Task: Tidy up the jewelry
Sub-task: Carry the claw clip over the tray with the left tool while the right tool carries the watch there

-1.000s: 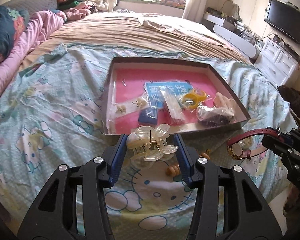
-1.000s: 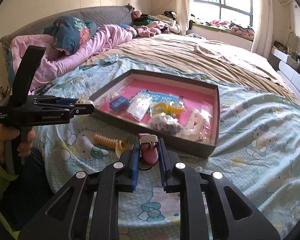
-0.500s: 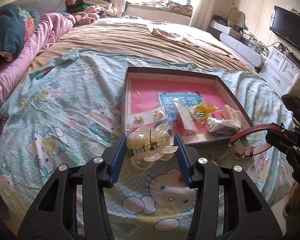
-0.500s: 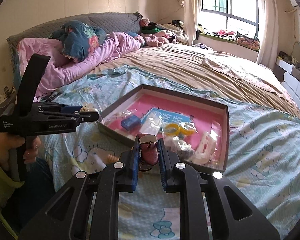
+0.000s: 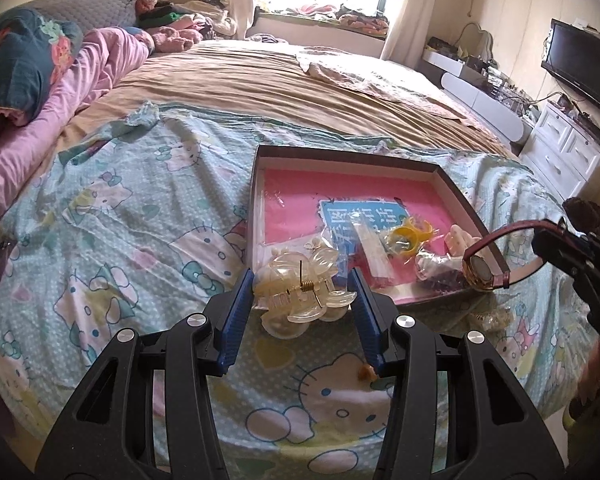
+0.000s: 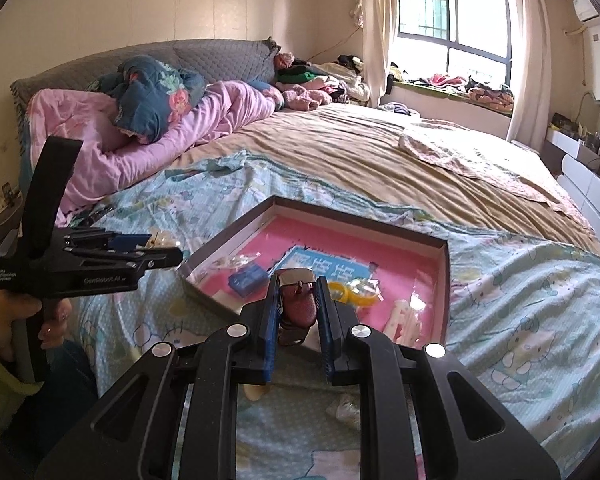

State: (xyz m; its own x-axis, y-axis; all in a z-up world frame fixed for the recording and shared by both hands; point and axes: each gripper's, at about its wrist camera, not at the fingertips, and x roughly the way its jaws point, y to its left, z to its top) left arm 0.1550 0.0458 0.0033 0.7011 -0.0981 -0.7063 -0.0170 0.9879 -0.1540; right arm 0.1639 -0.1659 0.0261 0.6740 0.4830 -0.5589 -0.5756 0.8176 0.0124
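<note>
Left wrist view first: we see the bed [image 5: 260,92], its near part spread with a pale blue cartoon-cat sheet [image 5: 112,216]. On that sheet lies the shallow box [image 5: 256,184] with dark walls and a pink floor, which holds a blue printed card [image 5: 372,216], a yellow ring-shaped piece [image 5: 410,236], a long clear packet [image 5: 370,250] and other small bagged items we cannot make out. Our left hand-held gripper [image 5: 302,294] is clamped on a clear, yellowish hair claw clip [image 5: 300,290], held above the sheet just in front of the box's near left corner. Our right hand-held gripper [image 6: 298,310] is closed on a watch [image 5: 478,272] by its dark red strap [image 6: 298,306]; from the left wrist view the gold-rimmed watch face hangs over the box's near right corner. In the right wrist view the strap sits pinched between the blue pads [image 6: 270,320], with the box [image 6: 444,280] beyond it. A small orange object [image 5: 366,372] lies on the sheet beneath the left hand-held gripper.
</note>
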